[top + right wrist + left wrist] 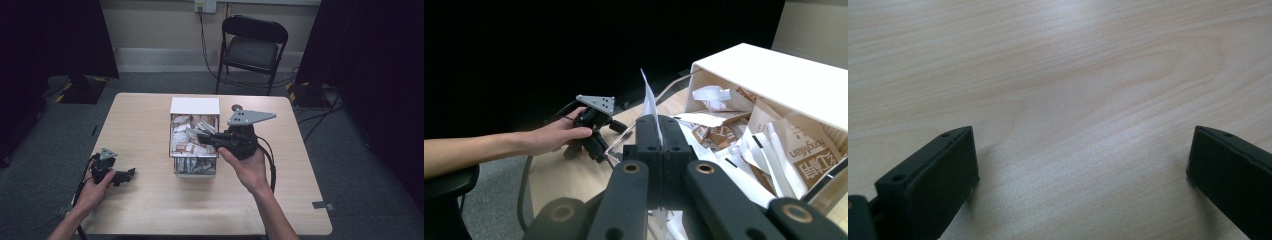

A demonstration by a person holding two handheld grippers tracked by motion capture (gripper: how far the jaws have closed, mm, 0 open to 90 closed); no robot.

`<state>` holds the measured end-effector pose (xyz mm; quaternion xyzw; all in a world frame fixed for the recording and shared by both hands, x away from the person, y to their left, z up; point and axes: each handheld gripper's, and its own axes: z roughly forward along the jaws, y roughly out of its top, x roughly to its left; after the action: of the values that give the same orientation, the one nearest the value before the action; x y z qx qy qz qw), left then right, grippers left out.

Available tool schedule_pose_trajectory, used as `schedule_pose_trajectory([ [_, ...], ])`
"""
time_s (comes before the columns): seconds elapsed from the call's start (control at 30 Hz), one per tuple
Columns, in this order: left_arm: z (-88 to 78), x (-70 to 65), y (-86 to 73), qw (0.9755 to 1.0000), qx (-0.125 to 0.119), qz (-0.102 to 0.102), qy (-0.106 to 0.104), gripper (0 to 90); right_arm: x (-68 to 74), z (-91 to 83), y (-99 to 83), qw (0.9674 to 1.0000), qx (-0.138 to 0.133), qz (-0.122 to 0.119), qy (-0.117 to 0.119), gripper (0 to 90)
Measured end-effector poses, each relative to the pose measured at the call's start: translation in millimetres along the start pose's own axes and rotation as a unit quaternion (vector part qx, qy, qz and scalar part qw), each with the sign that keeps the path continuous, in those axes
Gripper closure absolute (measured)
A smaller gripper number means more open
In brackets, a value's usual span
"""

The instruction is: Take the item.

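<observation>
A white box point(195, 105) stands mid-table with a clear drawer point(172, 150) pulled out toward me, heaped with white and brown paper packets point(186, 148). My right gripper point(194, 133) hovers over the drawer, shut on a thin white packet point(647, 97) that sticks up between its closed jaws point(657, 124). The white box point(774, 75) and brown printed packets point(796, 147) lie just to its right in the right gripper view. My left gripper point(128, 175) rests low on the table at the near left, open, with bare wood between its fingers point(1083, 150).
The wooden table point(150, 215) has free room left, right and in front of the drawer. Behind it stand a black folding chair point(253, 47) and dark curtains. Cables point(272, 170) trail from both grippers.
</observation>
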<state>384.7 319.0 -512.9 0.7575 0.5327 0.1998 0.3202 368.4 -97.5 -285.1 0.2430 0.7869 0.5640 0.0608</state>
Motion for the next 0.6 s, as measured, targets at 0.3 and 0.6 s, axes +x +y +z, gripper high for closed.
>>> schedule_pose_trajectory([
  [0.3, 0.0, 0.1, 0.0, 1.0, 0.0, 0.0, 0.0, 0.0, 2.6, -8.2, 2.9, 0.9999, -0.007, -0.006, -0.008, 89.9],
  [0.6, 0.0, 0.0, 0.0, 1.0, 0.0, 0.0, 0.0, 0.0, 0.4, -19.7, 5.3, 0.9997, -0.019, -0.001, -0.012, 89.9],
])
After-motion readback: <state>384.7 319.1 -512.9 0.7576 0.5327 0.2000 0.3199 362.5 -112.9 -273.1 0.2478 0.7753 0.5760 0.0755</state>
